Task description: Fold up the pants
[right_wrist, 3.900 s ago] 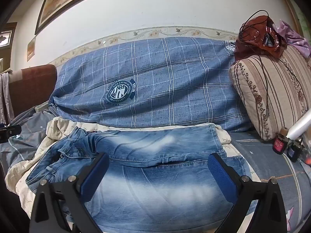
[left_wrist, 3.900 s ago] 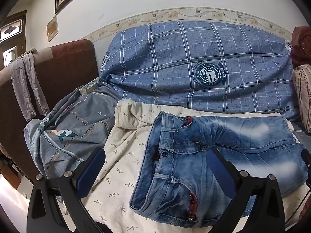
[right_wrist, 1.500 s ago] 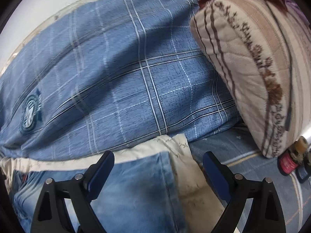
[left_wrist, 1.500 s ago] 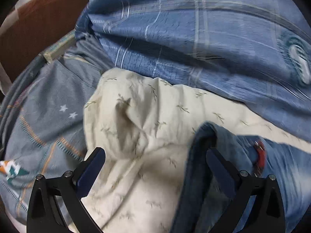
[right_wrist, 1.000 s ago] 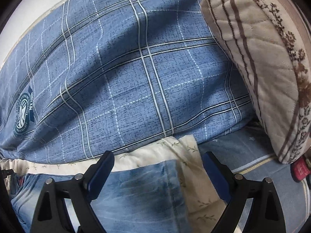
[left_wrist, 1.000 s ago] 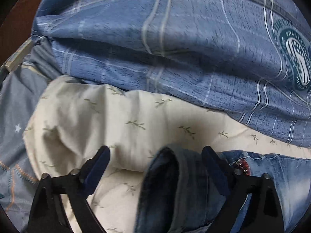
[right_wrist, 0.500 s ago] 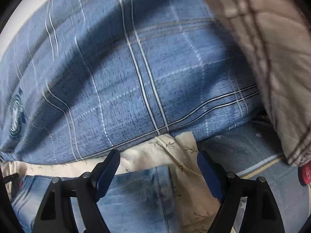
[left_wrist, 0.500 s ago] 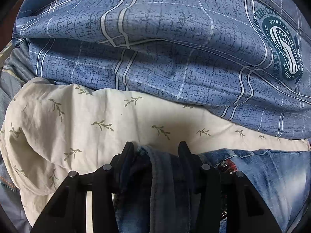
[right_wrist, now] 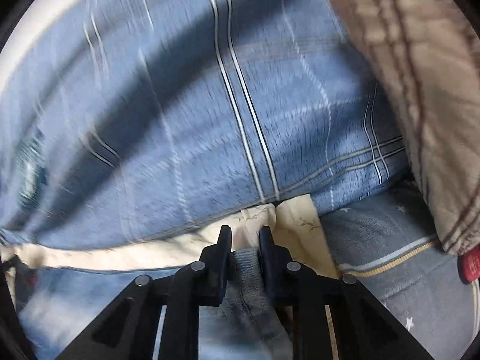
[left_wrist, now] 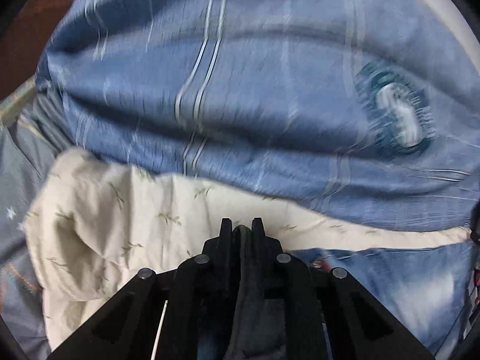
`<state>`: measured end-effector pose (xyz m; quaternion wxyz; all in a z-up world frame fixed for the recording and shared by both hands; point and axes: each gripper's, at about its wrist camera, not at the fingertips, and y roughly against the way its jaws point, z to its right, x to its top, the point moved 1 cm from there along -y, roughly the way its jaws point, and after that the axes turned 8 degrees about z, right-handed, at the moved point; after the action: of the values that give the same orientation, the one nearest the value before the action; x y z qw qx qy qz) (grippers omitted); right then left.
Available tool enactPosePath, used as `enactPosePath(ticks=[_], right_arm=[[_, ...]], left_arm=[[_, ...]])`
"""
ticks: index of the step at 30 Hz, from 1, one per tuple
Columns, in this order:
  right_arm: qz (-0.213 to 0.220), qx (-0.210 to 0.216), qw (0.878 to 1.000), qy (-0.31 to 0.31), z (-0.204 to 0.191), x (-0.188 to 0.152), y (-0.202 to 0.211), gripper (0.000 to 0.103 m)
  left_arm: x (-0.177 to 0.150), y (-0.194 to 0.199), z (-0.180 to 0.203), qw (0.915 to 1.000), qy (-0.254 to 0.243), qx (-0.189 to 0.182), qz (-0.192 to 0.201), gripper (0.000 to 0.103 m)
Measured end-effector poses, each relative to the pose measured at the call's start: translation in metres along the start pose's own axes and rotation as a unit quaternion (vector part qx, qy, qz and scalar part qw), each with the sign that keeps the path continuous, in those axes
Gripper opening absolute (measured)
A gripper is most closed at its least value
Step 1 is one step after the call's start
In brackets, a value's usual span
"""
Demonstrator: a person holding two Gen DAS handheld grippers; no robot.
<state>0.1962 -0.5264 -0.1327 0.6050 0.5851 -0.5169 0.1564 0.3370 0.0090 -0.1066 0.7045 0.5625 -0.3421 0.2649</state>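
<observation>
A big blue plaid quilt (left_wrist: 240, 96), with a round teal emblem (left_wrist: 396, 117) printed on it, fills the upper part of both wrist views, blurred by motion. Below it lies a cream sheet with a small leaf print (left_wrist: 99, 228), spread over a grey-blue bed cover with white stars (right_wrist: 390, 246). In the right wrist view a beige striped quilted cushion (right_wrist: 420, 90) leans in from the right, with a small red object (right_wrist: 471, 264) just under its lower edge.

The faded blue denim pants (left_wrist: 390, 288) lie on the cream sheet in front of the quilt, stretching across between the two tools.

The left gripper (left_wrist: 241, 231) points forward and downward at the far left end of the pants. Its jaws have just been closing and now stand narrow, pinching a dark fold of denim that rises between the black fingers (left_wrist: 225, 234).

The right gripper (right_wrist: 245, 237) is tilted down in much the same way at the far right end of the pants (right_wrist: 246, 270), near the corner of the cream sheet. Its jaws have also just been closing, and a bunched ridge of lighter denim is clamped between its two black fingers (right_wrist: 267, 240), the seam running back toward the camera.
</observation>
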Motion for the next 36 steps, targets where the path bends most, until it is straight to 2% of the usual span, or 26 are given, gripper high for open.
enactPosePath(ticks=[3, 8, 13, 18, 21, 25, 29, 32, 33, 34, 36], right_arm=[[0.027, 0.015, 0.999, -0.013, -0.002, -0.001, 0.03, 0.019], [0.073, 0.039, 0.996, -0.021, -0.004, -0.005, 0.085, 0.019], [0.112, 0.054, 0.992, -0.032, -0.003, -0.013, 0.142, 0.019], [0.127, 0.066, 0.987, -0.073, 0.023, -0.031, 0.187, 0.019], [0.13, 0.066, 0.985, -0.09, 0.044, -0.046, 0.212, 0.019], [0.116, 0.071, 0.984, -0.119, 0.071, -0.074, 0.232, 0.019], [0.085, 0.062, 0.986, -0.131, 0.095, -0.102, 0.239, 0.019], [0.037, 0.032, 0.99, -0.136, 0.117, -0.127, 0.236, 0.018], [0.012, 0.033, 0.99, -0.14, 0.125, -0.135, 0.233, 0.018], [-0.019, 0.036, 0.987, -0.155, 0.134, -0.144, 0.227, 0.019], [-0.046, 0.018, 0.979, -0.199, 0.154, -0.155, 0.225, 0.02]], left_arm=[[0.002, 0.031, 0.001, 0.9995, 0.001, -0.016, 0.026, 0.013], [0.002, 0.067, -0.019, 0.9982, 0.042, -0.025, 0.035, 0.013], [-0.002, 0.114, -0.026, 0.9963, 0.041, -0.028, 0.069, 0.013], [-0.023, 0.171, -0.033, 0.9936, 0.05, -0.038, 0.094, 0.012], [-0.046, 0.206, -0.042, 0.9918, 0.059, -0.045, 0.104, 0.012], [-0.091, 0.242, -0.052, 0.9917, 0.065, -0.048, 0.101, 0.012], [-0.148, 0.26, -0.06, 0.9948, 0.06, -0.044, 0.069, 0.009], [-0.184, 0.256, -0.06, 0.9986, 0.038, -0.033, 0.016, 0.007], [-0.193, 0.253, -0.061, 0.9991, 0.03, -0.031, -0.003, 0.006], [-0.203, 0.249, -0.062, 0.9991, 0.026, -0.026, -0.022, 0.006], [-0.211, 0.25, -0.064, 0.9987, 0.03, -0.025, -0.032, 0.006]])
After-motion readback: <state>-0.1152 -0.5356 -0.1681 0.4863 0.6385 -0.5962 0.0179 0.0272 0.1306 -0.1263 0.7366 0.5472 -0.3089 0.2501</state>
